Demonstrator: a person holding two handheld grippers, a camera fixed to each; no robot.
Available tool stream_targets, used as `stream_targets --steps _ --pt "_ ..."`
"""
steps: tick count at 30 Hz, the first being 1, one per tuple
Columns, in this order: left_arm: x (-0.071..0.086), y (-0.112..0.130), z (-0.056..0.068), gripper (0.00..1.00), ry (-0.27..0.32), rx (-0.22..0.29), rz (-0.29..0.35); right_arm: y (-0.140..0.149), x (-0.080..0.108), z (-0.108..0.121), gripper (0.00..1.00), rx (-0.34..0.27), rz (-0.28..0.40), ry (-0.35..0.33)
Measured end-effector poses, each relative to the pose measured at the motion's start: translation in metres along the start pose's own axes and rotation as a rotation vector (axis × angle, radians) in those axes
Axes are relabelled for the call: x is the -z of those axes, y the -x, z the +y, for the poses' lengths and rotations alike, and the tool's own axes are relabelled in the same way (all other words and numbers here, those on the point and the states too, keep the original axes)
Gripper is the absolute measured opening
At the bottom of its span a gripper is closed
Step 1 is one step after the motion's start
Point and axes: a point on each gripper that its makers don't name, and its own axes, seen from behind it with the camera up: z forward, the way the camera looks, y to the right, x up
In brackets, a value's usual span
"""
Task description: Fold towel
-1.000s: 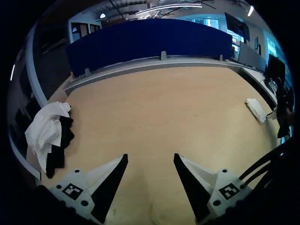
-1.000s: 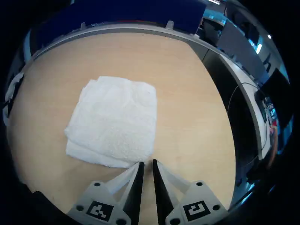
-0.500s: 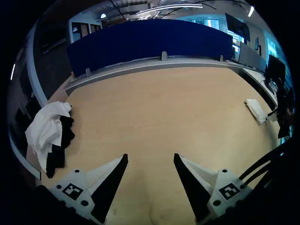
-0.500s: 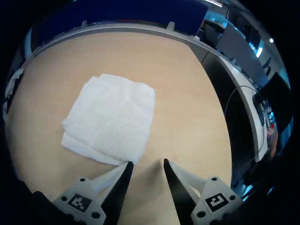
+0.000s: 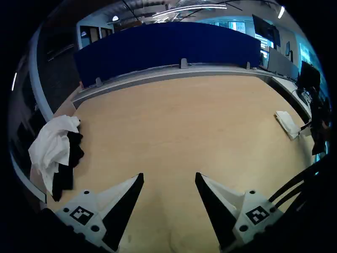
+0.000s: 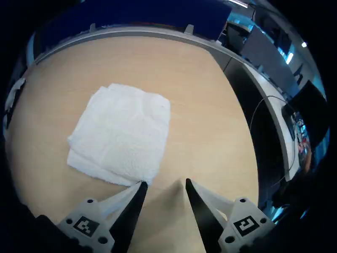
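One towel [image 6: 120, 135] folded — right hand-held gripper [image 6: 165, 182] agape.

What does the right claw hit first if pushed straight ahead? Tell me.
Probably bare table, just right of the folded towel. The open right claw points past its edge; depth is unclear, so one finger might graze it.

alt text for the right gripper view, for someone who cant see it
A folded white towel lies flat on a light wooden table, its layers slightly offset. The right gripper is open at the towel's near corner, holding nothing. A blue divider runs along the table's far edge.
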Motion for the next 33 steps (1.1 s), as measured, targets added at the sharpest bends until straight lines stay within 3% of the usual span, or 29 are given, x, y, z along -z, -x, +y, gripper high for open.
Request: stream_targets --steps 21,33 --pt "0.001 0.0 -0.002 0.9 -0.001 0.002 0.002 -0.003 0.006 0.005 0.71 0.004 0.007 0.015" --pt "0.0 -0.003 -0.002 0.9 0.004 -0.001 0.007 -0.007 0.017 0.004 0.96 0.008 0.033 0.022"
